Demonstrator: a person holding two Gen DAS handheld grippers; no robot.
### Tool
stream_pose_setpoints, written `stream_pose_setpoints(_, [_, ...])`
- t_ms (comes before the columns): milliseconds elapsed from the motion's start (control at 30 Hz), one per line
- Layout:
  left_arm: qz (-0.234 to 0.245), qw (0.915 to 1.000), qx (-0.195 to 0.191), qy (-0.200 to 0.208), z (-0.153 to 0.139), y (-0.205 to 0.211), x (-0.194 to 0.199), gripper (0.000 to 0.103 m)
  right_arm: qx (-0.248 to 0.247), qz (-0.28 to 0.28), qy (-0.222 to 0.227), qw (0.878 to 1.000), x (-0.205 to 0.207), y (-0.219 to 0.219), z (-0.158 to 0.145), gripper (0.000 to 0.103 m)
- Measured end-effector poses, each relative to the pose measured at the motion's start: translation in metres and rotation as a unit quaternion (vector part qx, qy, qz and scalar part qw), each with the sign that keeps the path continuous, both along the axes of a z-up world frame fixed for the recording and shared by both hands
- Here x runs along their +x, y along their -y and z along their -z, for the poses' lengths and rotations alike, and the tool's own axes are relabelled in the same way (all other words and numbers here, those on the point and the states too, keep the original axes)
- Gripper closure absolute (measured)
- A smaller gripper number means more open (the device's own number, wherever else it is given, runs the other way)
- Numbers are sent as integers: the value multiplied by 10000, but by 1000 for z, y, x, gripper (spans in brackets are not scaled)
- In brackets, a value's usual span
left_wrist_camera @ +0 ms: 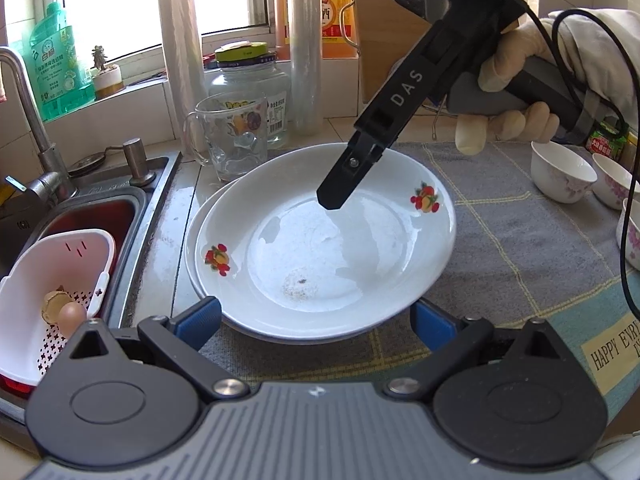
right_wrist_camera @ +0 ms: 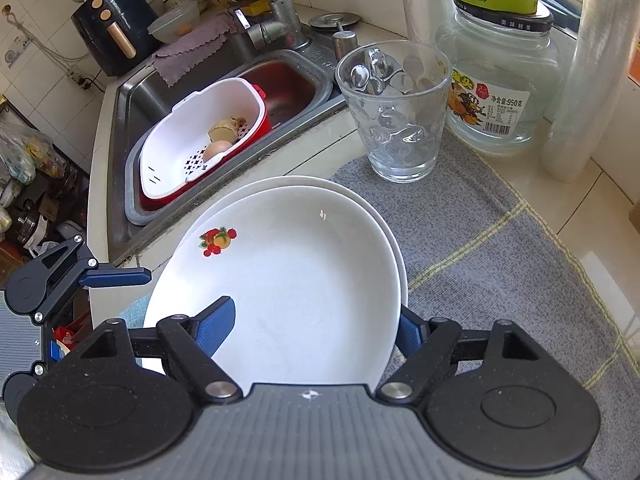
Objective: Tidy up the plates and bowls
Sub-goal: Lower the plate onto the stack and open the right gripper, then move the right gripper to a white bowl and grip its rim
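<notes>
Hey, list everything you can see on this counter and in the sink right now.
plates: two, white with fruit prints, stacked on mat
bowls: three, white with pink flowers, mat's right end
mat: one, grey, counter
mug: one, clear, behind plates
jar: one, clear, green lid, behind mug
film rolls: two, clear, by window
oil bottle: one, orange, windowsill
soap bottle: one, green, windowsill
colander: one, white, sink, holding egg
left gripper: black, open, at plates' edge
right gripper: black, open, over plates
gloved hand: white, holding right gripper
</notes>
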State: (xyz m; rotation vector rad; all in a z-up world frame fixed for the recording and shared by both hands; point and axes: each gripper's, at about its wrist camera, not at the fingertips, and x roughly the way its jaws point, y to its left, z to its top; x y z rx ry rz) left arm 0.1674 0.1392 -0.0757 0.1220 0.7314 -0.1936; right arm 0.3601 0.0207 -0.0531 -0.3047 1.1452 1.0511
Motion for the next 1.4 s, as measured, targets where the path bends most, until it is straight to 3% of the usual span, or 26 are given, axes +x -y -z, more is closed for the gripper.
stream_pose_setpoints(433, [188, 9998, 66, 61, 0, -1, 1, 4, 34, 152, 120, 9998, -9, 16, -7, 12])
stream_pose_setpoints(667, [365, 9992, 95, 108, -1, -1, -4, 3, 20, 310, 534, 9981, -32, 22, -15, 0])
stream_pose_setpoints(833, [430, 9988, 34, 235, -7, -3, -9, 3, -37, 724, 935, 9930, -59, 25, -11, 0])
stream_pose_setpoints(1067, [701, 9968, 38, 387, -13, -2, -7, 2, -23, 1640, 1672, 9722, -101, 32, -7, 0])
stream_pose_setpoints(1267, [1175, 9919, 53, 470, -14, 9, -1, 2, -66, 2766, 2035, 9392, -134, 62, -10, 0])
stream_pose_setpoints(1400, [1561, 9865, -5, 489, -17, 25, 3, 2, -315, 3207, 2228, 9201, -153, 90, -13, 0])
